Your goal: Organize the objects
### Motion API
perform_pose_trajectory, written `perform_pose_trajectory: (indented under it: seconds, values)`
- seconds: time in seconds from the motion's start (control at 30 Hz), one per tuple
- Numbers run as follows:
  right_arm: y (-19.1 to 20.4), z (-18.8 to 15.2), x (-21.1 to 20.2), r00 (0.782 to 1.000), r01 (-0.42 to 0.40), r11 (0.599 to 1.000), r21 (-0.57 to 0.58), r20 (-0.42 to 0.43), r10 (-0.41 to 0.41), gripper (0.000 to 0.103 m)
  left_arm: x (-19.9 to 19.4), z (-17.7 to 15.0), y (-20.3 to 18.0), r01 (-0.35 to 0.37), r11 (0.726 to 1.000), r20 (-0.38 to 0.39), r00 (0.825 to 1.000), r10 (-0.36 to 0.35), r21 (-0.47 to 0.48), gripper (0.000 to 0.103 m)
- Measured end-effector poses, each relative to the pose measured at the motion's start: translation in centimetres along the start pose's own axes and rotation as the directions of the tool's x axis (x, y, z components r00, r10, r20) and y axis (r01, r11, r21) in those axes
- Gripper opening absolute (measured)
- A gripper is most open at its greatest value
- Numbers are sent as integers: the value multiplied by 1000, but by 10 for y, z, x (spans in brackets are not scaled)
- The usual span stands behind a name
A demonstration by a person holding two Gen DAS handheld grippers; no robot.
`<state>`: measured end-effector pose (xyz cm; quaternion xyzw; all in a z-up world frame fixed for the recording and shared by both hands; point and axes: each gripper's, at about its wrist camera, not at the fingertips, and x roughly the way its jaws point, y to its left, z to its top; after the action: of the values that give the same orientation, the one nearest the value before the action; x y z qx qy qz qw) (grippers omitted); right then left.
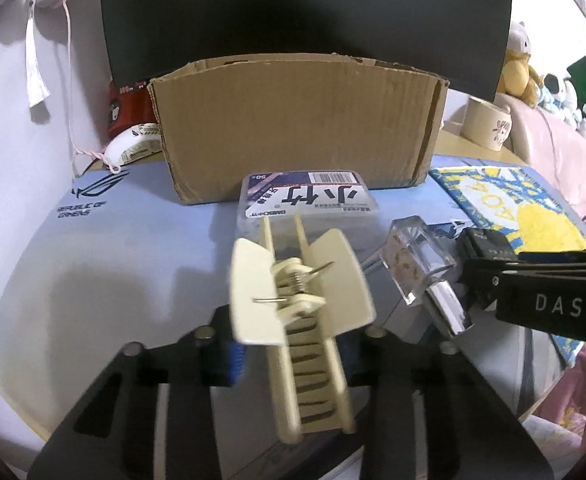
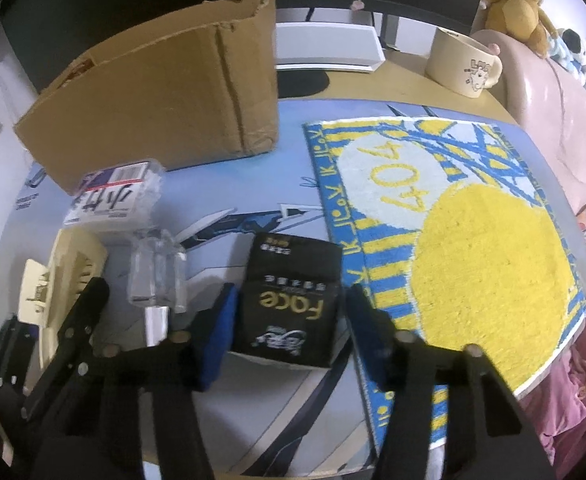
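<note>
While both grippers sit low over the blue desk mat (image 1: pixel 93 264):
Left gripper (image 1: pixel 293 356): jaws narrow, closed on cream hair claw clip (image 1: pixel 301 300), clip standing between blue pads (image 1: pixel 235 360), teeth toward the camera.
Right gripper (image 2: pixel 289 332): jaws partly closed around black "Face" packet (image 2: pixel 289 300); left pad against its side, contact on the right side unclear.
Black packet: flat on mat, just left of yellow-and-blue towel (image 2: pixel 473 264).
Clear perfume bottle (image 2: pixel 157 276): lying on mat between clip and packet, silver cap toward the camera.
Clear plastic box (image 1: pixel 309 198): printed label up, just in front of cardboard box (image 1: pixel 293 128).
Cardboard box: open top, at the back of the mat.
Cream mug (image 2: pixel 463 66): behind towel, on wooden desk.
</note>
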<state>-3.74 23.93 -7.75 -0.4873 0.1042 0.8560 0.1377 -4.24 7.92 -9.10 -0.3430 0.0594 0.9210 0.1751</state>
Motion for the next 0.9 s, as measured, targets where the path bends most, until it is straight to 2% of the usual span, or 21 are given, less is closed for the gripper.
perform_pose_trajectory:
  seconds: [0.13,0.33,0.9]
  values:
    - [6,-2,-2,997,-71,997,-34,8,71,51,-2,0,0,-7,1000,15,1000,7,0,28]
    - [15,-4,-9,997,-39,996,-79,67,44,51,-3,1,3,-12,1000,24,1000,12,-14,28]
    - [7,-3,-2,997,-52,998,-47,48,54,51,-6,3,7,-43,999,46,998,44,-12,28]
